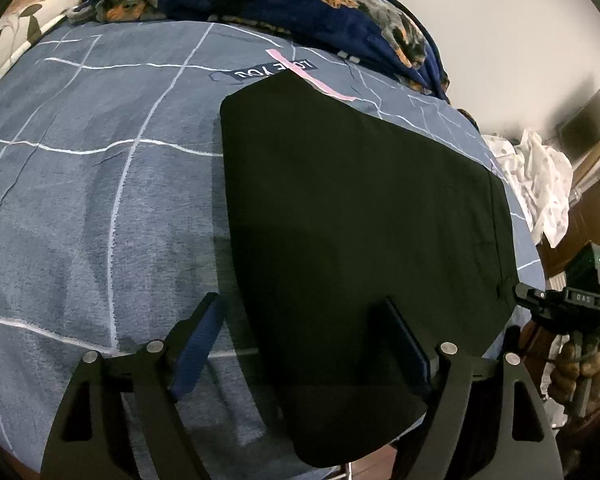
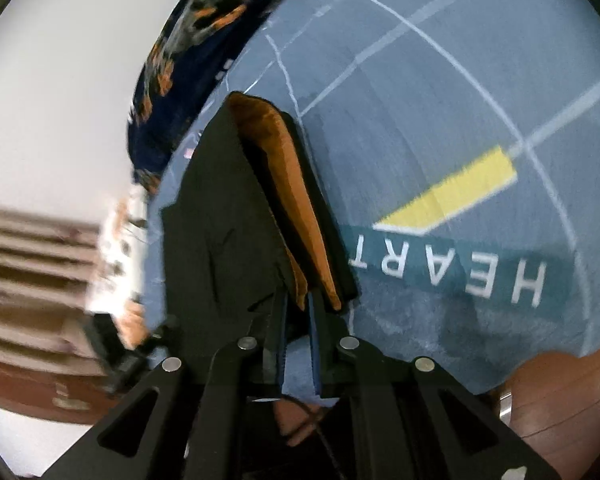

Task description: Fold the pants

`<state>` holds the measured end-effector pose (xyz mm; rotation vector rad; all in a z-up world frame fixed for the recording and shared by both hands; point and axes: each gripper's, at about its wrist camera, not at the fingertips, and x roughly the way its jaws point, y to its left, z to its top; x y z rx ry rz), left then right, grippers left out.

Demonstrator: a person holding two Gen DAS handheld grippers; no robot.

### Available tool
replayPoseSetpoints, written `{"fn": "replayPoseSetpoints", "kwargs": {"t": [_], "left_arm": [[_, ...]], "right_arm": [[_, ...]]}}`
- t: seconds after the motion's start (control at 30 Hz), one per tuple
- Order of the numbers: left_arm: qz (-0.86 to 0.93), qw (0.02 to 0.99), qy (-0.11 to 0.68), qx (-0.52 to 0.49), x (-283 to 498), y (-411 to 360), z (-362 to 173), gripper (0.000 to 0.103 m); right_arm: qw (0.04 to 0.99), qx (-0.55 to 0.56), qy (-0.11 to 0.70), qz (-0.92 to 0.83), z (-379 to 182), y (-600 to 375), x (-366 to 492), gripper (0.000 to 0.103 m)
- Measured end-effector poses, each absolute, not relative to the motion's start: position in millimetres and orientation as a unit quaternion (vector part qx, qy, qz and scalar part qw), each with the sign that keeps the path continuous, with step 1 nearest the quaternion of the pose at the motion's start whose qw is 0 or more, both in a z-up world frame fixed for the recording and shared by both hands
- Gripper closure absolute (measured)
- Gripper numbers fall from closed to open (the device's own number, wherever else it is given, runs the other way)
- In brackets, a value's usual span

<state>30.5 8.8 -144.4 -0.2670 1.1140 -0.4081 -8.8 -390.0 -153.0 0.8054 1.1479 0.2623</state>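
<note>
The black pants (image 1: 360, 208) lie folded flat on the blue-grey checked bed sheet (image 1: 100, 200), reaching over the near edge. My left gripper (image 1: 304, 336) hangs just above them, open. Its left finger is over bare sheet, its right finger over the cloth, and the pants' left edge runs between them untouched. At the far right a hand holds my right gripper (image 1: 540, 300) at the pants' right edge. In the right wrist view my right gripper (image 2: 296, 300) is shut on the pants (image 2: 228, 232). It pinches a raised fold whose orange lining (image 2: 292, 184) shows.
A dark blue blanket with dog prints (image 1: 300, 0) is heaped at the bed's far end. White patterned cloth (image 1: 540, 184) lies beyond the right edge near wooden furniture (image 1: 596, 208). The sheet bears a "HEART" print (image 2: 452, 272) and a yellow patch (image 2: 452, 188).
</note>
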Motion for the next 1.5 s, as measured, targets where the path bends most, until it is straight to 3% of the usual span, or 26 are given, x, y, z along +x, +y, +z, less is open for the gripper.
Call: {"fn": "replayPoseSetpoints", "kwargs": {"t": [0.2,0.27,0.3,0.33,0.7,0.83,0.93,1.07,1.2,1.33,1.5], "left_arm": [[-0.194,0.818,0.524,-0.133,30.6,10.4,-144.7,0.022],[-0.194,0.818,0.524,-0.132,29.9,10.6,-144.8,0.022],[-0.194,0.818,0.525,-0.131,29.7,10.4,-144.5,0.022],[-0.194,0.818,0.525,-0.13,29.2,10.2,-144.6,0.021],[-0.203,0.816,0.525,-0.133,29.0,11.0,-145.2,0.018],[-0.215,0.814,0.517,-0.157,29.8,19.1,-145.9,0.018],[-0.225,0.809,0.514,-0.176,31.7,24.8,-146.9,0.018],[-0.232,0.805,0.514,-0.186,39.0,29.3,-147.2,0.018],[-0.24,0.805,0.514,-0.173,45.5,27.5,-146.8,0.018],[-0.245,0.805,0.522,-0.139,52.2,18.5,-144.9,0.018],[-0.253,0.804,0.532,-0.079,59.8,-4.1,-143.5,0.006]], "right_arm": [[0.789,0.294,0.533,0.084,-140.5,-375.8,-7.9,0.093],[0.795,0.286,0.53,0.069,-137.6,-375.5,-8.1,0.08],[0.801,0.274,0.53,0.052,-135.7,-376.8,-8.8,0.061],[0.805,0.266,0.529,0.04,-135.3,-378.1,-8.6,0.054],[0.79,0.316,0.511,0.123,-142.8,-384.1,28.4,0.054],[0.785,0.303,0.524,0.134,-150.8,-379.0,48.4,0.074],[0.768,0.34,0.525,0.14,-160.4,-386.9,58.5,0.076],[0.781,0.335,0.509,0.136,-153.0,-390.6,60.5,0.073],[0.779,0.337,0.513,0.129,-160.7,-394.1,65.7,0.058],[0.761,0.363,0.51,0.172,-170.3,-395.4,72.2,0.056],[0.74,0.377,0.508,0.229,-177.9,-386.6,82.3,0.052]]}}
